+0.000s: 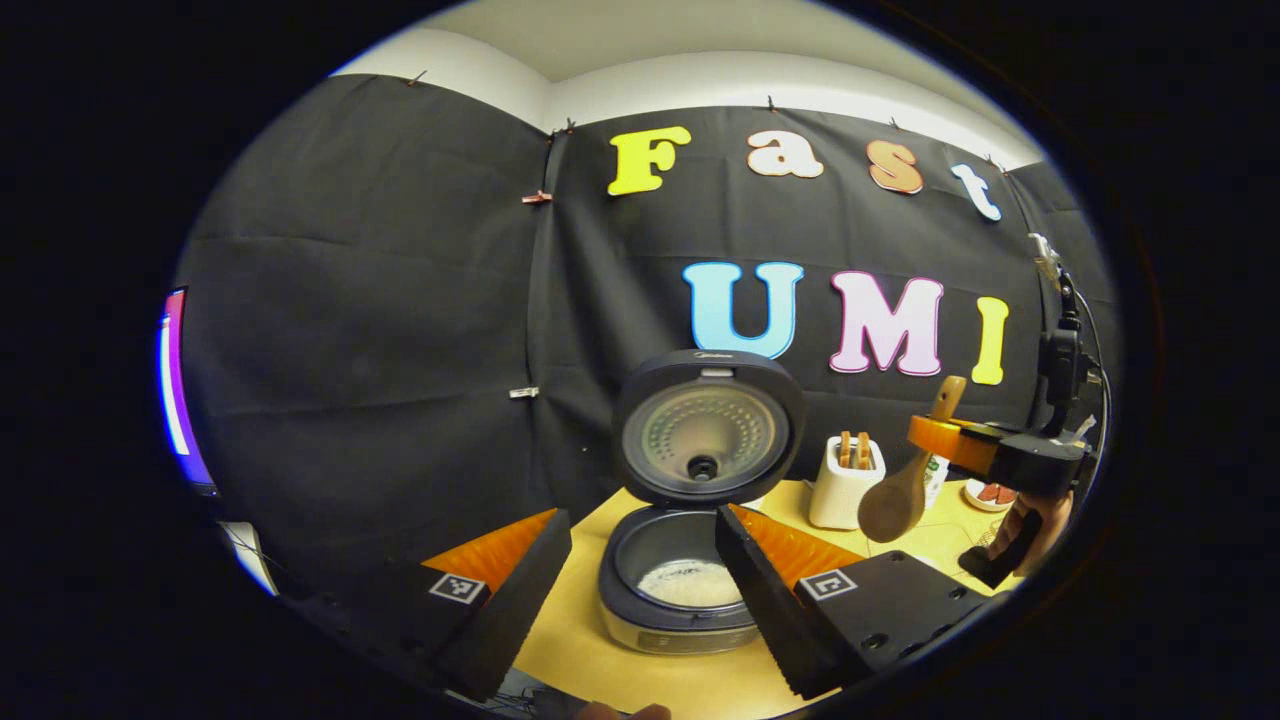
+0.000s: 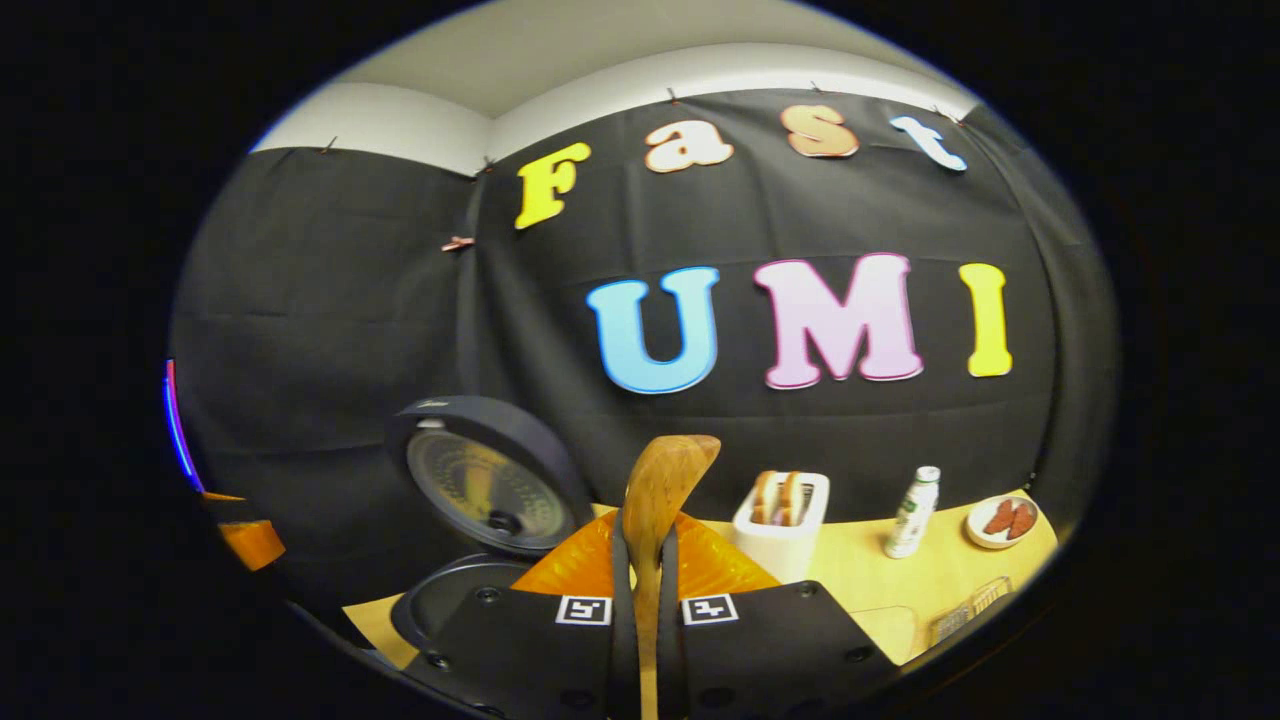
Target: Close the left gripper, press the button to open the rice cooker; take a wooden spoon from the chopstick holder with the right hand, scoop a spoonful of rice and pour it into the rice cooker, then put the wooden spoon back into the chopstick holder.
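Observation:
The rice cooker (image 1: 690, 600) stands open on the yellow table, lid (image 1: 705, 430) upright, white rice (image 1: 690, 582) in the pot. My left gripper (image 1: 640, 590) is open, its fingers spread to either side of the pot, nearer the camera. To the right, my right gripper (image 1: 930, 437) holds the wooden spoon (image 1: 895, 500) in the air, bowl hanging down, beside the white chopstick holder (image 1: 845, 482). In the right gripper view my right gripper (image 2: 645, 600) is shut on the spoon (image 2: 660, 480), which sticks up between the fingers. The cooker's lid (image 2: 485, 485) is to the left, the holder (image 2: 785, 525) to the right.
More wooden utensils stand in the chopstick holder. A small white bottle (image 2: 912, 512) and a dish with red pieces (image 2: 1003, 520) sit at the table's far right. A clear container (image 2: 965, 605) lies near the front right edge. The black cloth wall runs close behind the cooker.

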### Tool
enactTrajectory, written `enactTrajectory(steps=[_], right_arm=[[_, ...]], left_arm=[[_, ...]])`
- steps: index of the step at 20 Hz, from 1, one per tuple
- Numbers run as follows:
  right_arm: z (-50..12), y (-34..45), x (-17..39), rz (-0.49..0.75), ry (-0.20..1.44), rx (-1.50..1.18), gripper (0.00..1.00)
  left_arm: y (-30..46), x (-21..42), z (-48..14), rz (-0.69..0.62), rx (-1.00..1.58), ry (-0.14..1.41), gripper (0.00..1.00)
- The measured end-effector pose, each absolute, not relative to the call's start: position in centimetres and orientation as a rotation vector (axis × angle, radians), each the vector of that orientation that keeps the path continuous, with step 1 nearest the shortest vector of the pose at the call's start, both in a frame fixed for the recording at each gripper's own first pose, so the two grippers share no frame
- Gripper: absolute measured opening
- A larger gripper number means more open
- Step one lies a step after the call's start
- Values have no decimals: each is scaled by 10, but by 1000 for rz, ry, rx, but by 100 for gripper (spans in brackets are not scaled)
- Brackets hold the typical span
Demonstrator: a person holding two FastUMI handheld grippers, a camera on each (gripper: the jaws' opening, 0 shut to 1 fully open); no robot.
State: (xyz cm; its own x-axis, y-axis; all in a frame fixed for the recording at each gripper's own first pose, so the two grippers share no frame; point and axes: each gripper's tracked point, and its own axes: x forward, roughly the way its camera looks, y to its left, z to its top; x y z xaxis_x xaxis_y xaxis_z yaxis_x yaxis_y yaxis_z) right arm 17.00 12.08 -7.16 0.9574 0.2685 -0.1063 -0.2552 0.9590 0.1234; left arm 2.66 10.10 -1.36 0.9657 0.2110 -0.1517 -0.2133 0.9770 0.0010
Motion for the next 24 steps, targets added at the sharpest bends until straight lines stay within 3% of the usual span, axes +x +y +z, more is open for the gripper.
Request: enactTrajectory(steps=[13,24], right_arm=[[-97,-151,170,-107,173,135,11],[-170,-226,179,-174,298,74,11]], left_arm=[[-12,63,-11,118,-30,159,98],[-54,62,-23,132,0,195,98]])
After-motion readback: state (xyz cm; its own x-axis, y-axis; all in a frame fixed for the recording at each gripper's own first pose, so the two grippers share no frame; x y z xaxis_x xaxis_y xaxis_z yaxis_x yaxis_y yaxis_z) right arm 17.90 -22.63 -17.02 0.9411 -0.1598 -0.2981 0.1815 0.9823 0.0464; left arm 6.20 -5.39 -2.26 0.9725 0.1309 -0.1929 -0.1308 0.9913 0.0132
